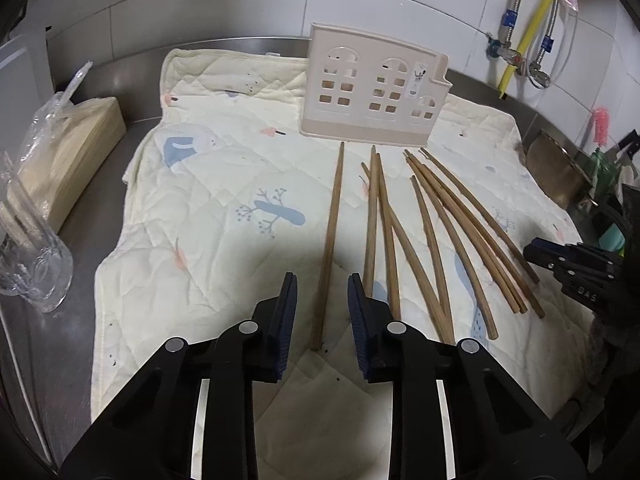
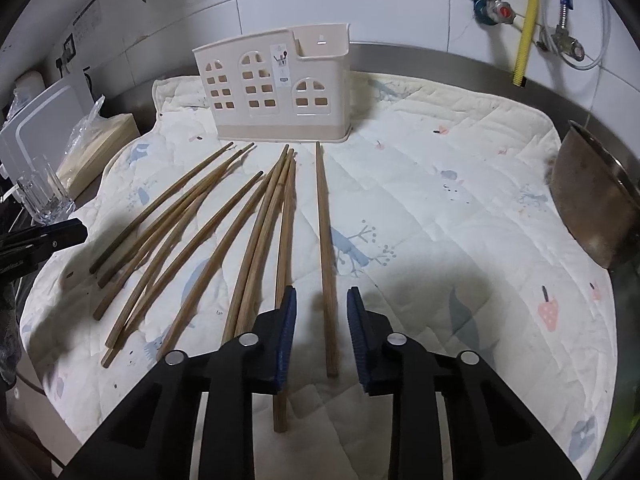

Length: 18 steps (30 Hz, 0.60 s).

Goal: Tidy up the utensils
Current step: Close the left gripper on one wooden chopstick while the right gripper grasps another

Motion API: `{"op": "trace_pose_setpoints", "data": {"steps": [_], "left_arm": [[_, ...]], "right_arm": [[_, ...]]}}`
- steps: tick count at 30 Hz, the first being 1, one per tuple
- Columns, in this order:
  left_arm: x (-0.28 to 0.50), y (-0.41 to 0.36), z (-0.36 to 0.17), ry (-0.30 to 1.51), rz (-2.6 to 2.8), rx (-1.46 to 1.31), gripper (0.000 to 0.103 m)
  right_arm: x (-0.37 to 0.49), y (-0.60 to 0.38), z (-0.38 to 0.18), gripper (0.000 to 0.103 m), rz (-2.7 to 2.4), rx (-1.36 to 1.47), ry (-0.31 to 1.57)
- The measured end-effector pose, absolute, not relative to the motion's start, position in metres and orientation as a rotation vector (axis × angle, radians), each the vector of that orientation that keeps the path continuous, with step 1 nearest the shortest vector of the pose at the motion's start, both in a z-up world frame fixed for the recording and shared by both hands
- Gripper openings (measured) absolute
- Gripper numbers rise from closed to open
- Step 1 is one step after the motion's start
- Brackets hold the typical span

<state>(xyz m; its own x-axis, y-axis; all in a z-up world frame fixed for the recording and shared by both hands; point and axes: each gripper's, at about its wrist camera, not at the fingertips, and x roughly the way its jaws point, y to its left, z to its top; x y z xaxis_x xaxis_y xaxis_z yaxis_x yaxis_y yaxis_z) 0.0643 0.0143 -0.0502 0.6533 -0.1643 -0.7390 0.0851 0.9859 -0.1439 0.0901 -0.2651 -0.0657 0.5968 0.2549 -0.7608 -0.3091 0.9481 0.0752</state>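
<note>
1. A quilted cloth (image 1: 208,184) covers the steel table (image 1: 104,92).
2. A beige holder (image 2: 276,92) stands at the cloth's far edge.
3. Wooden chopsticks (image 2: 224,216) lie fanned before it.
4. Left tongs (image 1: 322,280) and right tongs (image 2: 321,294), part-open, each straddle an outermost chopstick, pads apart from it.

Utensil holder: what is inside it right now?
Through the cut-out windows of the beige utensil holder nothing shows; the chopsticks all lie on the quilted cloth in front. Its solid base band hides the bottom.

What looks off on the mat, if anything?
The chopsticks lie loose and fanned out on the quilted mat, some crossing, none in the beige holder. One chopstick lies apart from the rest. Nothing spilled or broken.
</note>
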Motion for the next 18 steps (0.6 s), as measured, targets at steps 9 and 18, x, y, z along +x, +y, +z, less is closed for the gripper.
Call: {"op": "trace_pose_setpoints", "data": {"steps": [9, 18], "left_arm": [[0.082, 0.009, -0.062, 0.880, -0.164, -0.089, 0.026], [0.100, 0.005, -0.078, 0.911, -0.187, -0.085, 0.016]], "right_arm": [[0.104, -0.260, -0.080, 0.014, 0.320, -0.089, 0.908], [0.110, -0.259, -0.083, 0.007, 0.317, -0.099, 0.917]]}}
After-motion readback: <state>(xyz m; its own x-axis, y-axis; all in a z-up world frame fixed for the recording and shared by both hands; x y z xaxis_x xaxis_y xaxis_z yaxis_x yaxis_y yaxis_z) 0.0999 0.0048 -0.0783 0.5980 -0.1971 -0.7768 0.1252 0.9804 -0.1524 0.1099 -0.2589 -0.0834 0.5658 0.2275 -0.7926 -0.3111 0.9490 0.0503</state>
